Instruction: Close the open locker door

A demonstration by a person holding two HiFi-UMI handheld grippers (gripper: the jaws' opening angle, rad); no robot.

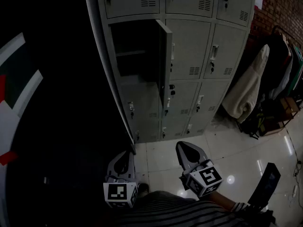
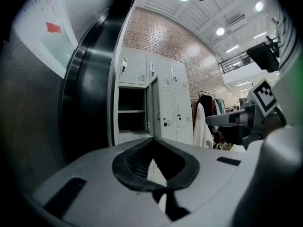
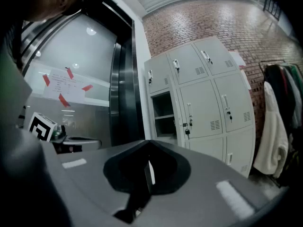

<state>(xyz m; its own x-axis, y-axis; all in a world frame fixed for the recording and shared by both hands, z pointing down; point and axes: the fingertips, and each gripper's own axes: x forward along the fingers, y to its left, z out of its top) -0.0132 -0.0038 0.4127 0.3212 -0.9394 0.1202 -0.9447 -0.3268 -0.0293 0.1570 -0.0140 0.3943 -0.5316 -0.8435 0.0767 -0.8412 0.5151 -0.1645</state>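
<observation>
Grey steel locker door (image 1: 165,63) standing ajar, well ahead of and above both tools, swung out edge-on from its compartment. Left gripper (image 1: 126,161) and right gripper (image 1: 187,150) held low, jaws pressed together, gripping nothing. Likely so for a push rather than a grasp.

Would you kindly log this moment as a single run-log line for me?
stage: before contact | door: open, untouched | left gripper: shut, empty | right gripper: shut, empty
</observation>
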